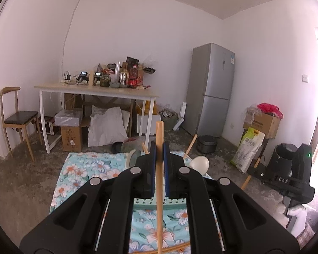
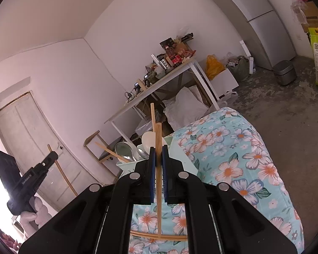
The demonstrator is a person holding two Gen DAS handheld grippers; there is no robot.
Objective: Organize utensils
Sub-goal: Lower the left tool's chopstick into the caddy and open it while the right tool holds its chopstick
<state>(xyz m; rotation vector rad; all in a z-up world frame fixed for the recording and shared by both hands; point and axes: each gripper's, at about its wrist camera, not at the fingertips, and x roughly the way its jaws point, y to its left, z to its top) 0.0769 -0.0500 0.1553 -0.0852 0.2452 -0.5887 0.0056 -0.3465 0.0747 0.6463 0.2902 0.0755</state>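
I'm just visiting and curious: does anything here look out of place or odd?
Yes. A loose chopstick lies crosswise on the flowered cloth instead of in the utensil holder, where another chopstick leans askew. Each pair of tongs grips one chopstick.

Chopstick lower end cut by frame edge; holder mostly hidden behind tongs (contents unclear)

White walls, rough grey floor, cluttered table, wooden chair, silver fridge, pale door.
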